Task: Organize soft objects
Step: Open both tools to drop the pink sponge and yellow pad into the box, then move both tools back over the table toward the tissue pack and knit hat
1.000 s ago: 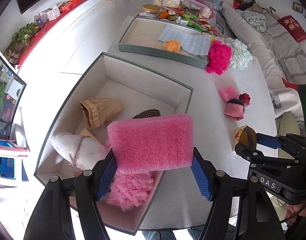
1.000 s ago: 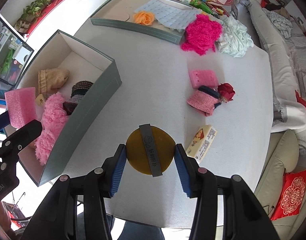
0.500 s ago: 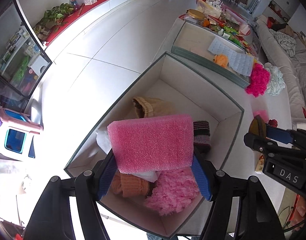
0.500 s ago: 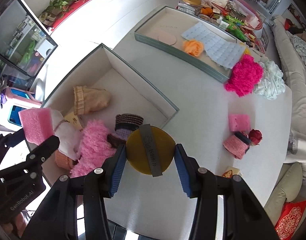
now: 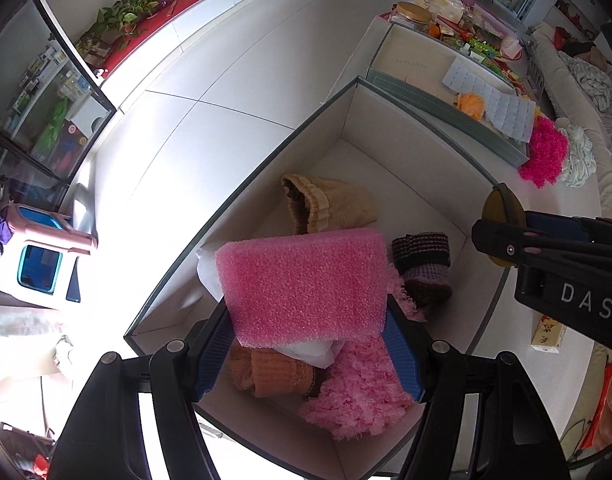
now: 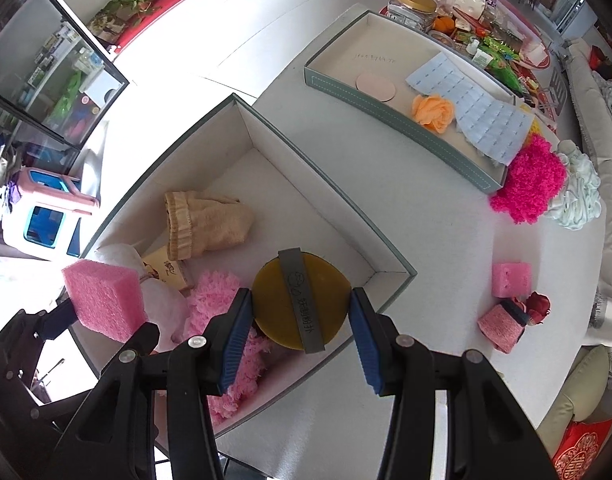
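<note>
You are holding a pink foam block [image 5: 306,286] in your left gripper [image 5: 308,354], its blue pads pressing on the block's two side edges, and you are carrying it over the near end of the open box [image 5: 348,108], above the fluffy pink piece [image 5: 358,396] and the orange knit [image 5: 272,372] lying inside. The foam is looking light and squashy, so it is probably giving under the pads; a side grip low on the block, as you have it, seems to be enough, and it should drop without harm. Your right gripper [image 6: 300,334] is clamping a round yellow pad [image 6: 302,300] with a grey band across its face, gripped at opposite edges and hanging over the same box. That disc is appearing firmer than the foam, though soft enough to release onto the pile.
</note>
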`<state>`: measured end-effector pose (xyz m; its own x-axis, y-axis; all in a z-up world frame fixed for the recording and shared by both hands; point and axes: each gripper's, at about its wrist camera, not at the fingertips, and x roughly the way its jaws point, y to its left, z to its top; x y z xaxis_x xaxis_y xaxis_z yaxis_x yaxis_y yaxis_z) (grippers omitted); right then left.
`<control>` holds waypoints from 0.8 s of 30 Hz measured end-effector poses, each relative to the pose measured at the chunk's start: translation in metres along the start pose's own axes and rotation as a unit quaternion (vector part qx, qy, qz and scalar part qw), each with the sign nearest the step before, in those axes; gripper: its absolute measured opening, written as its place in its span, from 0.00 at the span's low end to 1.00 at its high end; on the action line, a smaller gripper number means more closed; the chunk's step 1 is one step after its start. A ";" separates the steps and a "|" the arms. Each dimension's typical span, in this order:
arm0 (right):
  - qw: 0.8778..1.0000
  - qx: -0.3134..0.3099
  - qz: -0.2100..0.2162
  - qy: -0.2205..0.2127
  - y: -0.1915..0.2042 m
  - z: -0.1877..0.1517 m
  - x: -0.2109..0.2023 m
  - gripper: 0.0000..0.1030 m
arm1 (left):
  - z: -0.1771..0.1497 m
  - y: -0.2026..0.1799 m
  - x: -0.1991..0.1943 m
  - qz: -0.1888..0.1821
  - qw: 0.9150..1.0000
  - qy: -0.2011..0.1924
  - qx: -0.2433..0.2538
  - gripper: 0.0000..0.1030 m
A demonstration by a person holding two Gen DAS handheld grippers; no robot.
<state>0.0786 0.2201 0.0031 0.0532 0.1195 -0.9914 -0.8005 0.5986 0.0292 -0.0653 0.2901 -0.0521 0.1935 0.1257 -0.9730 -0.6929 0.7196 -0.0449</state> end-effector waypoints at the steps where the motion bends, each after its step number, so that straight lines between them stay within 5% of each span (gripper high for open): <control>1: 1.000 0.000 0.000 0.000 0.000 0.000 0.000 0.51 | 0.000 0.000 0.001 0.000 1.000 0.001 -0.001 0.69; 15: 0.999 0.002 0.019 0.029 -0.002 0.003 0.020 0.54 | 0.000 -0.005 0.012 0.002 1.000 0.020 0.010 0.70; 18: 0.999 0.013 0.029 0.038 -0.007 0.002 0.021 0.77 | 0.000 -0.006 0.016 0.014 0.999 0.038 0.005 0.97; 24: 0.998 0.040 0.055 0.017 -0.020 -0.006 0.013 1.00 | -0.005 -0.004 0.010 0.021 0.999 0.035 0.000 0.99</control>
<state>0.0923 0.2051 -0.0113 -0.0535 0.1619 -0.9854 -0.7499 0.6450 0.1467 -0.0642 0.2847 -0.0630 0.1151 0.1072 -0.9876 -0.6993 0.7149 -0.0039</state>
